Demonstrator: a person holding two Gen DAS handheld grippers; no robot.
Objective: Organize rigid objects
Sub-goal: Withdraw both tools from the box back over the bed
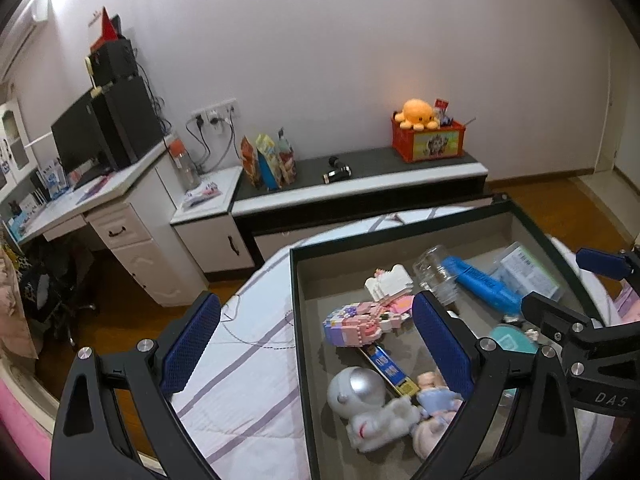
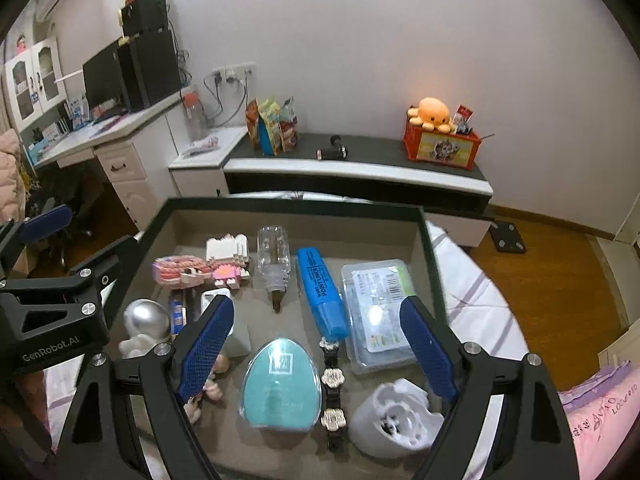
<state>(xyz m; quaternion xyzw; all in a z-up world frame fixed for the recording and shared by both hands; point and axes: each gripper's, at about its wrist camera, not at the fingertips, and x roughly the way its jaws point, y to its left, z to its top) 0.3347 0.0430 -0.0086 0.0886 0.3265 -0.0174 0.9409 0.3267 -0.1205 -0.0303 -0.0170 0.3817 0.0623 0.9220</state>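
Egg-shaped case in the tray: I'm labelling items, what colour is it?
Teal, under a clear cover; the egg-shaped case shows best in the right wrist view.

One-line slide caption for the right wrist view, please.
Open right gripper hovers over dark-rimmed tray holding teal egg case, blue highlighter and clear bottle.

Your left gripper [image 1: 316, 344]: jaws wide apart, nothing between the blue pads.
Tray [image 1: 298, 320]: dark-rimmed; its left wall runs between your two fingers.
Block figure [image 1: 362, 320]: pink and lilac, just ahead of your right-hand finger.
Astronaut toy [image 1: 366, 404]: white with a silver visor, lying by that finger's inner side.
Blue marker [image 1: 484, 284]: beyond the finger, slanted, next to a clear bottle [image 1: 434, 270].
Right gripper [image 1: 568, 296]: at your right, over the tray's far side, jaws apart.
Bedsheet [image 1: 248, 360]: striped, below your left-hand finger.
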